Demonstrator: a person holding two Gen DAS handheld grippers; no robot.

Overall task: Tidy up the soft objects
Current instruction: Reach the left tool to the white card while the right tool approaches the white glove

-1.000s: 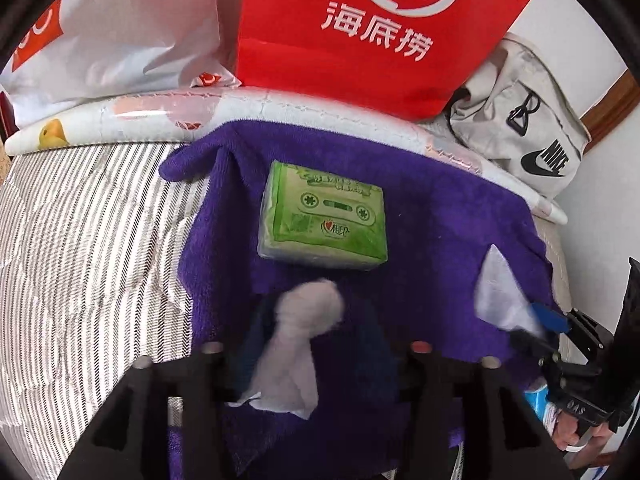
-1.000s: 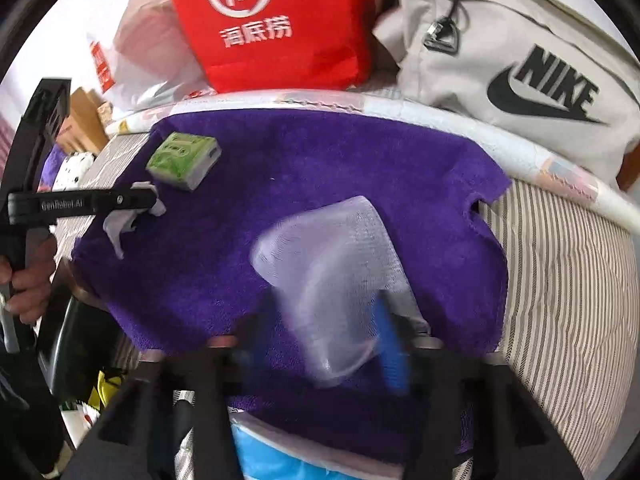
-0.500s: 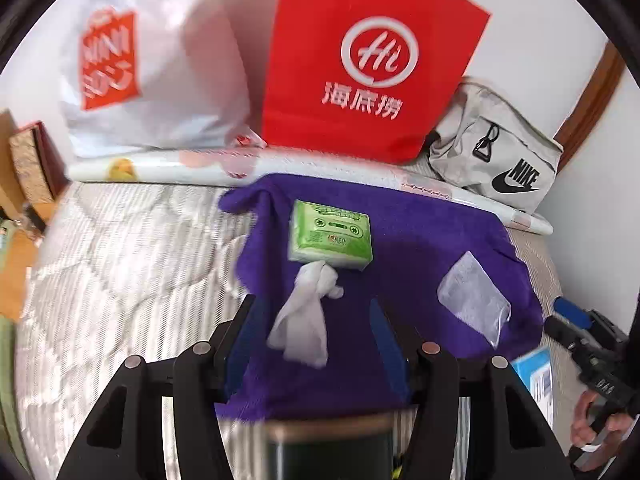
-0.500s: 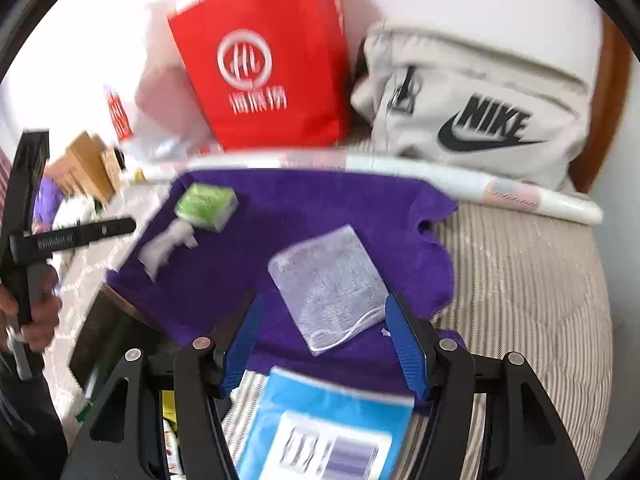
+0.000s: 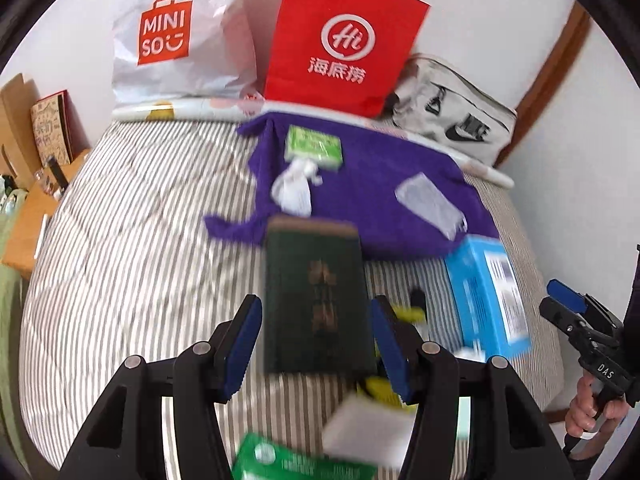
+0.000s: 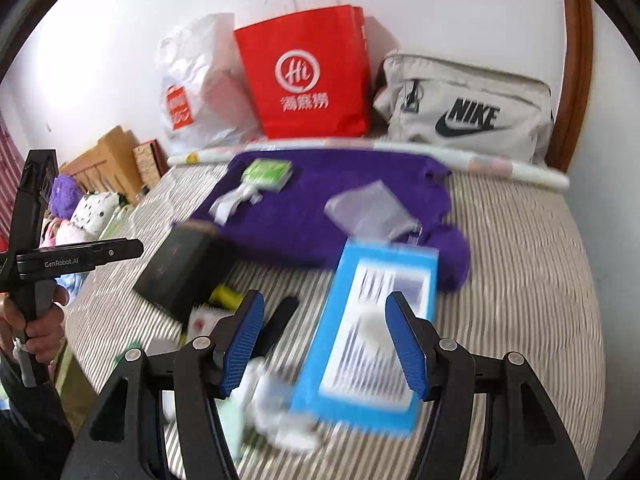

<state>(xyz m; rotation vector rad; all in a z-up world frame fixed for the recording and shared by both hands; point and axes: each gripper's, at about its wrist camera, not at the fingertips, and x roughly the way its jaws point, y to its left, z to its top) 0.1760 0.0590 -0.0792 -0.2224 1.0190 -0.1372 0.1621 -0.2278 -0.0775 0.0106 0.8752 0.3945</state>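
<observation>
A purple towel (image 5: 372, 184) (image 6: 312, 208) lies spread on the striped mattress. On it lie a green tissue pack (image 5: 314, 147) (image 6: 267, 173), a crumpled white tissue (image 5: 294, 189) (image 6: 232, 202) and a clear mesh pouch (image 5: 430, 202) (image 6: 370, 210). My left gripper (image 5: 316, 344) is open and empty, above a dark green book (image 5: 316, 296) (image 6: 180, 268). My right gripper (image 6: 324, 340) is open and empty, above a blue box (image 6: 372, 336) (image 5: 486, 292). The right gripper also shows at the left wrist view's right edge (image 5: 568, 312).
A red paper bag (image 5: 340, 40) (image 6: 304, 72), a white Miniso bag (image 5: 176, 36) and a grey Nike bag (image 6: 464, 108) stand along the back wall behind a rolled mat (image 6: 500, 168). Small yellow, white and green items (image 5: 380, 392) lie near the mattress's front edge.
Both grippers have let go of the tissue and the pouch, opened, and pulled back and up from the towel. The book, blue box and small items have come into view.
</observation>
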